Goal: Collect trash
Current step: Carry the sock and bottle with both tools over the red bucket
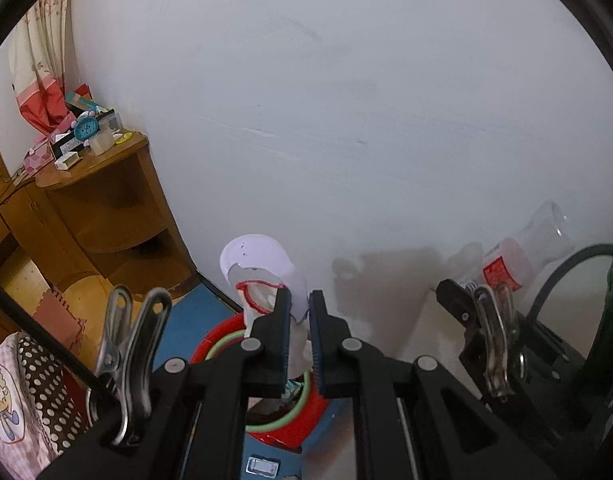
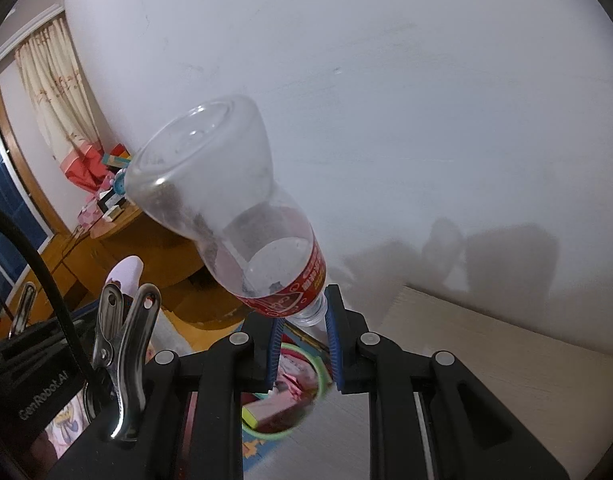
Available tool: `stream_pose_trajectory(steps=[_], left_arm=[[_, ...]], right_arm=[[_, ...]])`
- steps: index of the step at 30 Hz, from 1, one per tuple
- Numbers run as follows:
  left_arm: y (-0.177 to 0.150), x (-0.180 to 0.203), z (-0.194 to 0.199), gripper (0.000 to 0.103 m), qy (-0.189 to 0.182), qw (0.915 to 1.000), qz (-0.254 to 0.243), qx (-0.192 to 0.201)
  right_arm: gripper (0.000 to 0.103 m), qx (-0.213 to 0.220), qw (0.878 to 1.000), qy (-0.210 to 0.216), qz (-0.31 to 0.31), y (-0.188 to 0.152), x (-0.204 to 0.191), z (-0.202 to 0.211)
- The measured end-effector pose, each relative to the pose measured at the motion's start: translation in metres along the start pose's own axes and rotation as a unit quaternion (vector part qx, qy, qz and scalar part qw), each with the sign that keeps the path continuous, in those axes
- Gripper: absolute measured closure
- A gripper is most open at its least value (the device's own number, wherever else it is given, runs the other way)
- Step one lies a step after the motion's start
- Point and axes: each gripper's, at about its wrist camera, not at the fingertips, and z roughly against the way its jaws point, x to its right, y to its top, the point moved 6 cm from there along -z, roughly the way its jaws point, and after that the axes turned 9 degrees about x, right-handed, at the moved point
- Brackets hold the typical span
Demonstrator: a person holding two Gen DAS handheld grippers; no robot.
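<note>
My left gripper (image 1: 299,300) is shut on a white paper cup (image 1: 262,272) with a red-edged torn opening, held upright above a red bin with a green rim (image 1: 222,340). My right gripper (image 2: 302,316) is shut on the neck of an empty clear plastic bottle (image 2: 226,200) with a red label; its base points up and away toward the wall. That bottle (image 1: 522,248) and the right gripper's body also appear at the right of the left wrist view. The green-rimmed bin (image 2: 324,376) lies below the right gripper, with pink packaging inside it.
A white wall fills most of both views. A wooden corner shelf (image 1: 106,200) with boxes and a blue clock stands at left, beside a curtain. A pale wooden tabletop (image 2: 506,360) lies at right. A blue mat (image 1: 190,320) is under the bin; patterned fabric (image 1: 18,392) is at lower left.
</note>
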Motion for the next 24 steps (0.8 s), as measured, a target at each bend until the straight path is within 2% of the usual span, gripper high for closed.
stream_pose_trajectory(steps=[6, 14, 21, 24], left_arm=[[0.004, -0.037, -0.036, 0.094, -0.001, 0.9999, 0.01, -0.006], [-0.014, -0.082, -0.082, 0.094, 0.009, 0.9989, 0.039, -0.025], [-0.045, -0.117, -0.12, 0.094, 0.017, 0.9967, 0.066, -0.045], [-0.058, -0.134, -0.137, 0.094, 0.021, 0.9948, 0.083, -0.055]], right_arm=[[0.083, -0.012, 1.0, 0.0, 0.008, 0.0, -0.013, -0.022], [0.083, -0.042, 0.999, 0.012, 0.022, -0.012, -0.03, -0.059], [0.083, -0.098, 0.994, 0.017, 0.052, -0.036, -0.024, -0.087], [0.083, -0.135, 0.99, 0.028, 0.033, -0.052, -0.019, -0.1]])
